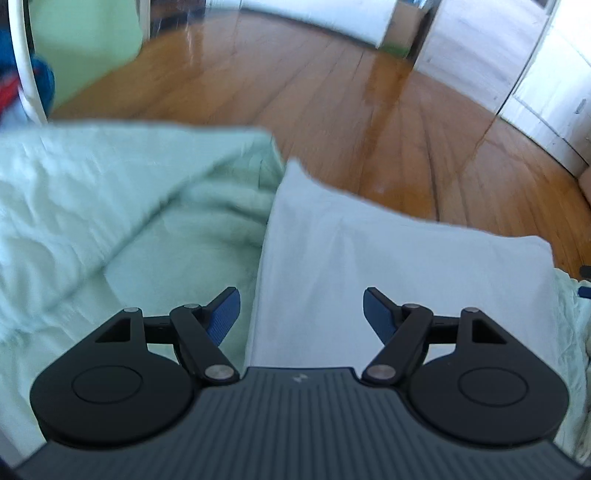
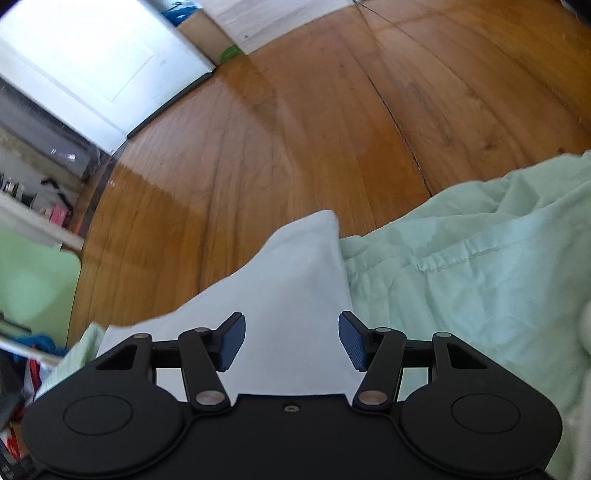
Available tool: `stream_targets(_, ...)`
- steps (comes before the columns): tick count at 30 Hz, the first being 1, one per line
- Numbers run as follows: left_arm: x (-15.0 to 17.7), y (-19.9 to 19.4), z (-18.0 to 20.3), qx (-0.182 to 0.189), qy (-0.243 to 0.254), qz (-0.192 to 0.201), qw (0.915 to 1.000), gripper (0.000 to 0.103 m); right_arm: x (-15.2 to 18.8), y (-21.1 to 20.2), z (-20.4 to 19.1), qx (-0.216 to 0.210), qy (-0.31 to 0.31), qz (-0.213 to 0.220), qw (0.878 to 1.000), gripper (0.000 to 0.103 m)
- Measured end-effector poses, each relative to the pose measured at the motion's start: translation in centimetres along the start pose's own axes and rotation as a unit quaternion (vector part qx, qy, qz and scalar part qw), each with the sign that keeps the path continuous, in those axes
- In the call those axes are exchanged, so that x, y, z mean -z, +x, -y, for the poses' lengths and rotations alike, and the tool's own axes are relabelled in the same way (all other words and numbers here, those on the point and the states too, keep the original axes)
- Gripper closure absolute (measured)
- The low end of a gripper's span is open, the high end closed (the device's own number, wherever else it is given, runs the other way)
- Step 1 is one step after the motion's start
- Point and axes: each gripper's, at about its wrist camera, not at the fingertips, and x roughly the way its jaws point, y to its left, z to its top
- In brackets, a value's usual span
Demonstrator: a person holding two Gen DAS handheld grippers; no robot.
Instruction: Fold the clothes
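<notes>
No readable writing; only a small pale zigzag mark on the ribbed grey housing of the left gripper [image 1: 301, 314], too small to read as a brand. Both tools: matte black linkage arms with silver pivot pins, round black hubs, blue ribbed pads. Left gripper jaws stand well apart, nothing between the pads, nothing held. Right gripper [image 2: 291, 341] jaws likewise spread wide, empty, the pads clear of the cloth below. Folded garment [image 1: 388, 266], very pale blue-white, smooth thin fabric with a few soft creases, roughly rectangular with one far corner peaking up; it lies flat under both tools, on a bed [image 1: 177, 273], its far edge along the bed's far edge. In the right wrist view the same garment [image 2: 295, 273] shows as a tapering wedge with the corner pointing far. Bed covering is mint-green sheet, rumpled, a stitched hem line visible at right in the right wrist view; a bunched fold of it lies left of the garment in the left wrist view. Beyond: glossy amber wooden floor [image 2: 295, 129], long planks with dark seams. White panelled door [image 2: 92, 70] far left, a cardboard box [image 2: 201, 31] beside it. Edges motion-blurred.
</notes>
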Motion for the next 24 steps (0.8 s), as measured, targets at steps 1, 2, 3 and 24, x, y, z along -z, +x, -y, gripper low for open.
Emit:
stream_targets(1,-0.1,0.9,-0.3,0.005,-0.017,-0.022,0.9996,0.032,0.0,1.1,0.3,0.017,0.005,0.0,1.0,0.041)
stream_targets(2,-0.2,1.4,-0.4,0.013,-0.028,-0.033,0.999,0.032,0.1,2.1,0.6,0.034,0.01,-0.001,0.999,0.041)
stream_targets(3,-0.2,1.8,-0.3,0.024,-0.022,-0.033,0.9989,0.031,0.3,2.9,0.9,0.034,0.017,-0.004,0.999,0.041)
stream_targets(24,-1.2,6.7,-3.6,0.126,-0.134,0.015,0.9828,0.054,-0.2,7.3,3.2,-0.046,0.123,0.057,0.99,0.086)
